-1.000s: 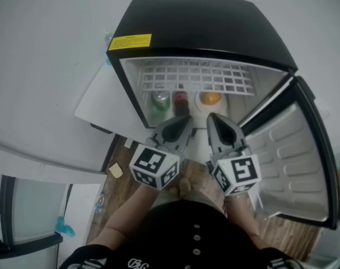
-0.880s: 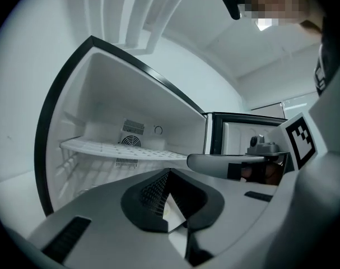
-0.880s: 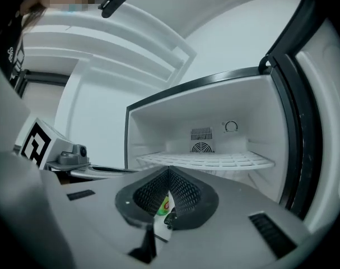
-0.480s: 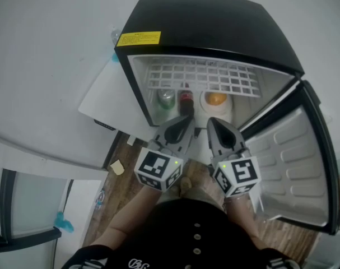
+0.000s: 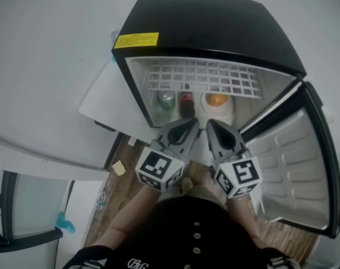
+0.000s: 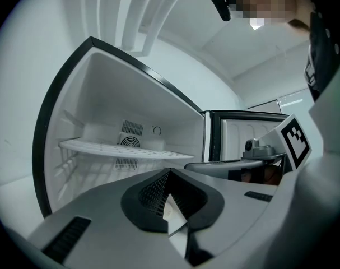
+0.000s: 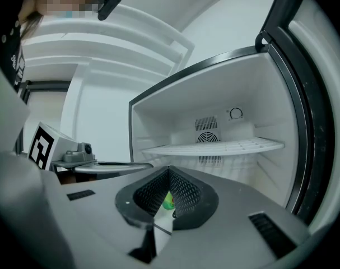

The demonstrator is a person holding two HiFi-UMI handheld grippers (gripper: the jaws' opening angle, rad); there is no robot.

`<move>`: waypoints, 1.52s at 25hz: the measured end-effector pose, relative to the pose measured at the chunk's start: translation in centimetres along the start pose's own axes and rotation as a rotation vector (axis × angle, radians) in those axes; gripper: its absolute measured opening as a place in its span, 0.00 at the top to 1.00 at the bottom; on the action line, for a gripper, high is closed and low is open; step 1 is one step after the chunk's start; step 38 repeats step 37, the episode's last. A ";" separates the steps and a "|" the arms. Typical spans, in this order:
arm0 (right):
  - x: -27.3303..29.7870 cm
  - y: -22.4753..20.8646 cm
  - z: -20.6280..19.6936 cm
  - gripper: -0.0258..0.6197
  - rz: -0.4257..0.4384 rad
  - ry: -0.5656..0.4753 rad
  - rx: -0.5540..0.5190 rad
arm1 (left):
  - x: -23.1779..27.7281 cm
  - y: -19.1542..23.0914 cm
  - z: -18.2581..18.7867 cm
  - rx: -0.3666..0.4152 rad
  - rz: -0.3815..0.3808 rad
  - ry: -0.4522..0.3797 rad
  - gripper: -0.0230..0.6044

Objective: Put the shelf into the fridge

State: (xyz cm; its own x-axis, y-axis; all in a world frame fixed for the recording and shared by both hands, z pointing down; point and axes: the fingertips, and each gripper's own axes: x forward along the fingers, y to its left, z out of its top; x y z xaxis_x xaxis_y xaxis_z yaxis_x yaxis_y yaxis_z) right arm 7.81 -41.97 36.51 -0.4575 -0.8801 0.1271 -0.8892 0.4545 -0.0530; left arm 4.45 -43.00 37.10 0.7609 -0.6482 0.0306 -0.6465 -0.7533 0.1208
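Jaws on both grippers are clenched tight, pad against pad, with nothing held between them. From the head view, the person's dark buttoned garment (image 5: 186, 228) fills the bottom edge. Just above it sit the two marker cubes, and the left gripper (image 5: 189, 122) and right gripper (image 5: 210, 123) lie side by side, close together, tips aimed at the open fridge (image 5: 203, 21). Brown wooden floor (image 5: 125, 157) shows under and beside the left gripper.

Past the tips, the fridge's lower space holds a green can (image 5: 166, 98) at the left, a dark bottle (image 5: 186, 101) with a red cap beside it, and an orange (image 5: 217, 100) at the right. Over these three lies the shelf (image 5: 203, 78), a white wire grid, seated level inside the fridge and spanning it from side wall to side wall. The left gripper view shows the shelf (image 6: 125, 149) resting on the side-wall ribs. The right gripper view shows the same, with a round fan grille (image 7: 206, 131) on the back wall behind it.

The door (image 5: 293, 167) stands swung wide open at the right, its white moulded lining facing up. On the black top of the fridge, near the front left corner, is a yellow label (image 5: 136, 40).
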 end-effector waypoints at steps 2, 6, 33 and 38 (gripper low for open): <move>0.0 -0.3 -0.1 0.95 -0.004 0.005 -0.004 | 0.0 0.3 0.0 0.012 0.004 0.002 0.95; 0.4 -0.3 -0.3 0.95 0.008 0.018 -0.015 | 0.4 0.5 0.1 0.059 0.009 0.018 0.95; 0.6 -0.4 -1.1 0.95 0.007 0.055 -0.045 | 1.2 0.3 -1.2 0.064 -0.026 0.073 0.95; 0.5 -0.2 -1.2 0.95 0.005 0.057 -0.051 | 1.1 0.1 -1.2 0.063 -0.029 0.077 0.95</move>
